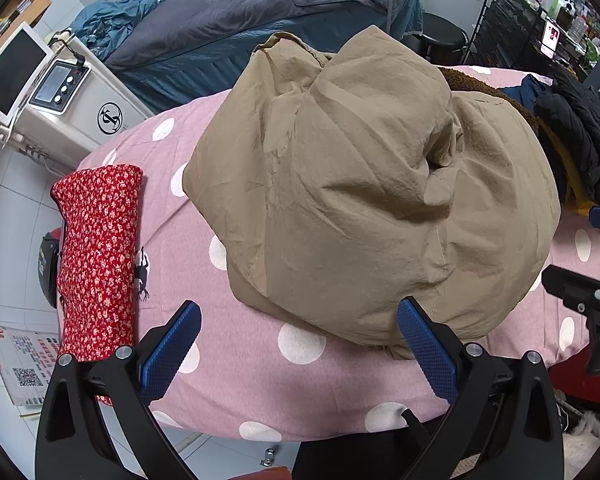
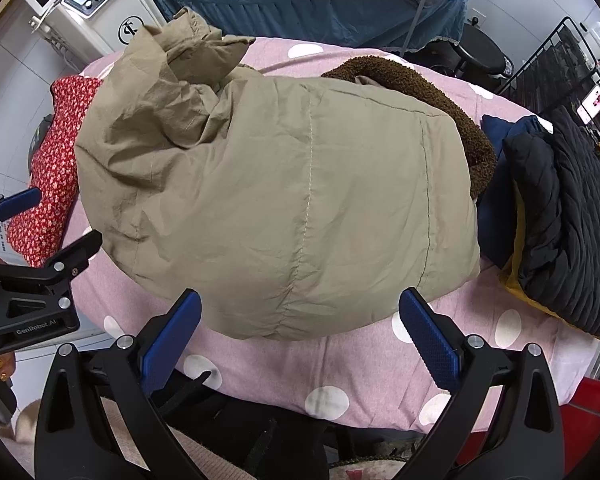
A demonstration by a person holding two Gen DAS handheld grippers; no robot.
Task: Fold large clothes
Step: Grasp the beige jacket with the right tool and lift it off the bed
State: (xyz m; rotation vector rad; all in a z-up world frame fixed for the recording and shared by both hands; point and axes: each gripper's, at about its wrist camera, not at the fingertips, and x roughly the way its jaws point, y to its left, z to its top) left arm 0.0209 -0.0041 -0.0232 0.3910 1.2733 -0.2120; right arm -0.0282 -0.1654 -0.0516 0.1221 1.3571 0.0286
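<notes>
Tan coat (image 1: 364, 200) bunched on pink dotted sheet (image 1: 260, 380), red floral cloth (image 1: 98, 256) at L, left gripper (image 1: 300, 344) wide apart

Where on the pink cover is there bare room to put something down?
Bare pink cover lies along the near edge below the tan coat, and in a strip between it and the red floral fabric. The right side is crowded with dark jackets.

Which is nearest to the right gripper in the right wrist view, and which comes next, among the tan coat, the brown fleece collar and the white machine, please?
From the right gripper:
1. Tan coat, directly ahead, its near edge between the open fingers.
2. Brown fleece collar, behind the coat, toward the right.
3. White machine, off the bed, at the far left.
</notes>
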